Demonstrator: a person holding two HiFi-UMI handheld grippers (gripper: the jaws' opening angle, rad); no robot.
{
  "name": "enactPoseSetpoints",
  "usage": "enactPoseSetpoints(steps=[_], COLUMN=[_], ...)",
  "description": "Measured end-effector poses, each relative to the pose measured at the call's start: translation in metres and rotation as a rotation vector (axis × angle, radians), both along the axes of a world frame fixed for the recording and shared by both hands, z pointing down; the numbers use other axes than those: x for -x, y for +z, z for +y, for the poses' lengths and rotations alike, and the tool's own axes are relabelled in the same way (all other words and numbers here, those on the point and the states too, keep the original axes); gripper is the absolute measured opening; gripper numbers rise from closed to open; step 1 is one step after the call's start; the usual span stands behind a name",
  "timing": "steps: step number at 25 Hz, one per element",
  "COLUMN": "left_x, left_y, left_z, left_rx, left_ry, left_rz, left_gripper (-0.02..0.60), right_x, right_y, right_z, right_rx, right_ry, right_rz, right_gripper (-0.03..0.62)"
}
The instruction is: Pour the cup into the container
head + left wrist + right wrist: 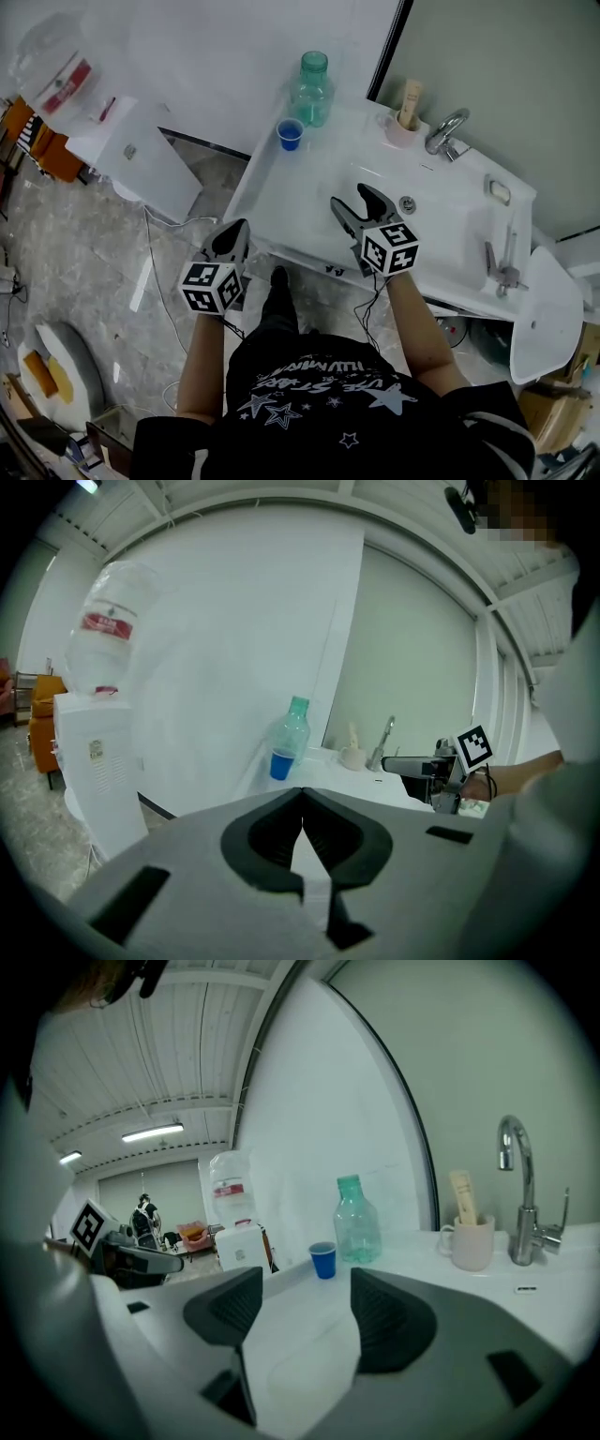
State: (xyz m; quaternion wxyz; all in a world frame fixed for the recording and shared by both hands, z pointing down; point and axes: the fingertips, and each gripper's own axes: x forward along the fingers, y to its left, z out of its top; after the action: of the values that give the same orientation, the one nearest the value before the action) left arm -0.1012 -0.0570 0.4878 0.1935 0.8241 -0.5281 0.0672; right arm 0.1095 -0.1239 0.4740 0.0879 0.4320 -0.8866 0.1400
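Note:
A small blue cup (291, 133) stands on the far left corner of the white sink counter (281, 192), beside a clear green bottle (312, 90). Both also show in the left gripper view as the blue cup (280, 764) and the bottle (293, 727), and in the right gripper view as the cup (322, 1260) and the bottle (356, 1222). My right gripper (358, 202) hovers over the basin, open and empty. My left gripper (233, 238) hangs off the counter's left front edge, its jaws closed together on nothing. Both are well short of the cup.
A chrome tap (444, 132) and a pale mug holding a stick (406, 116) stand at the back of the sink. A water dispenser (127, 141) with its big bottle stands on the floor to the left. A toilet (547, 314) sits at the right.

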Motion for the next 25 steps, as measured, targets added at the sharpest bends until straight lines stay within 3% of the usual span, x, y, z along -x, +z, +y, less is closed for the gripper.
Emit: enactPoseSetpoints(steps=[12, 25], left_x=[0.043, 0.068], left_y=[0.008, 0.026], left_z=[-0.108, -0.181], left_rx=[0.018, 0.067], left_ry=[-0.006, 0.027], left_rz=[0.006, 0.019], left_gripper=[0.011, 0.012], right_x=[0.053, 0.096], right_y=[0.023, 0.082], right_z=[-0.108, -0.167], right_rx=[0.004, 0.058], right_ry=[-0.066, -0.132], right_rz=[0.098, 0.196], right_gripper=[0.304, 0.350])
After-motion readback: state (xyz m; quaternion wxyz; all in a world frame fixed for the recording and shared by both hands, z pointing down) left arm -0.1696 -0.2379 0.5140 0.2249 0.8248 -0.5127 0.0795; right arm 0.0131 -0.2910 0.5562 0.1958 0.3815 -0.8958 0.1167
